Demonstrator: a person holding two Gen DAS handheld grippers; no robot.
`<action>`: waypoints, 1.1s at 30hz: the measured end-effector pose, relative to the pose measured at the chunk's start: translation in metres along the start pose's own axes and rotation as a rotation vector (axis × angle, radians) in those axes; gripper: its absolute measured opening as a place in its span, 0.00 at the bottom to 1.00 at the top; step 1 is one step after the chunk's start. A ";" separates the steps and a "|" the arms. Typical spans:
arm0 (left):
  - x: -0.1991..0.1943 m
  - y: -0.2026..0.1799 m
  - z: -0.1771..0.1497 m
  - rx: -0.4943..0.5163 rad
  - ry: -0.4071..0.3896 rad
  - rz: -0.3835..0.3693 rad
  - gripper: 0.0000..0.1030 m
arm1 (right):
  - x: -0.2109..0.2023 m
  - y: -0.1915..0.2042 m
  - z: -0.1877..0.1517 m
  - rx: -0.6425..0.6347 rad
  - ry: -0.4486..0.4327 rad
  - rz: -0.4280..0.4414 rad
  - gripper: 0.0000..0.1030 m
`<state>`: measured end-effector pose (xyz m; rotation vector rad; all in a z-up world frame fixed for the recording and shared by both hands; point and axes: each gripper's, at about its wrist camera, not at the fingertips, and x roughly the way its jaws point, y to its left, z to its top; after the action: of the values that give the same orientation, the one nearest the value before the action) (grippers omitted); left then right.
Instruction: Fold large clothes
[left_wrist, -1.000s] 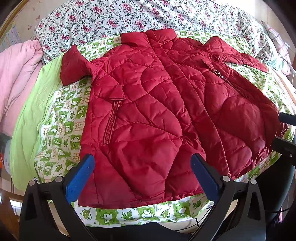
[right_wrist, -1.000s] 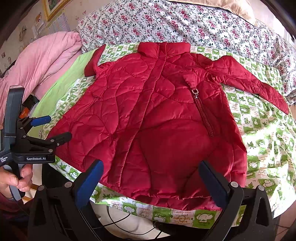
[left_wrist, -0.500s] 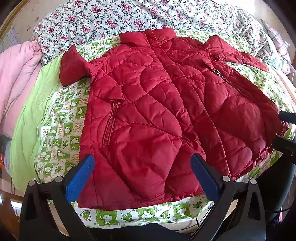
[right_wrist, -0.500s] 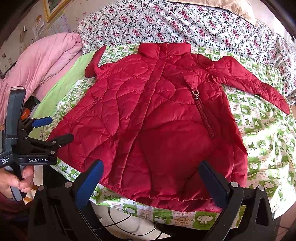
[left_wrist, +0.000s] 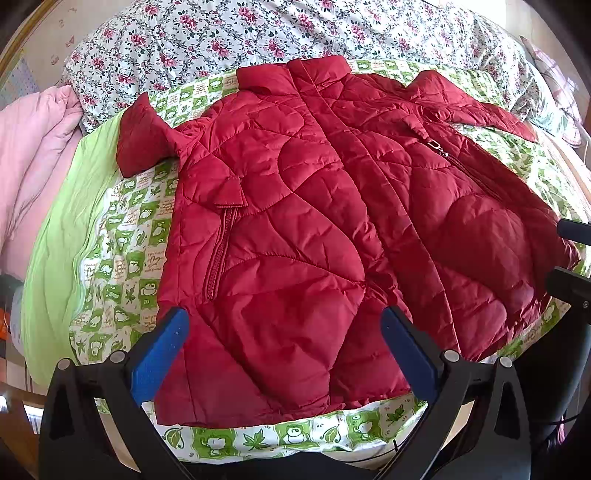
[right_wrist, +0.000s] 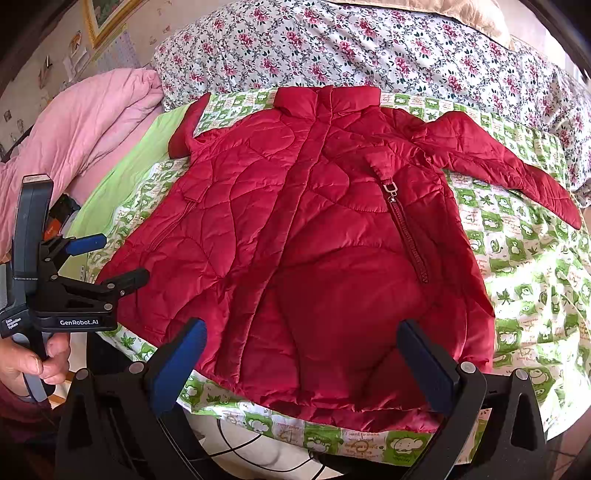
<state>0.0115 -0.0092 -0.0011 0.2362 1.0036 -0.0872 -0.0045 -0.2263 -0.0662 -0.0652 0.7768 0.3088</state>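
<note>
Quilted, puffy red jacket (left_wrist: 314, 229) flat on green-checked bedsheet (right_wrist: 517, 258); my left hand-held gripper (left_wrist: 284, 343) and right hand-held gripper (right_wrist: 303, 354) hover wide, empty

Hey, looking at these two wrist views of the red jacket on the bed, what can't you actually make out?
- Red jacket back: both views, it lies front up.
- Hem middle: right wrist view, partly covered by the right gripper.
- Left sleeve: right wrist view, foreshortened; the end runs under the body.
- Left gripper: right wrist view, side-on, so its opening is clear only in the left wrist view.
- Person: only a hand, cut by the edge.
</note>
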 end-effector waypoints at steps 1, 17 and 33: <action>0.001 0.000 0.001 0.002 -0.003 -0.006 1.00 | 0.000 0.000 0.000 0.001 -0.001 0.001 1.00; 0.027 0.003 0.025 -0.009 0.009 -0.074 1.00 | 0.002 -0.077 0.022 0.170 -0.076 -0.011 1.00; 0.066 -0.003 0.054 0.015 0.085 -0.053 1.00 | 0.024 -0.304 0.070 0.678 -0.255 0.011 0.70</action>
<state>0.0911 -0.0221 -0.0298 0.2283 1.0945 -0.1339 0.1501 -0.4984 -0.0497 0.6060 0.5946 0.0493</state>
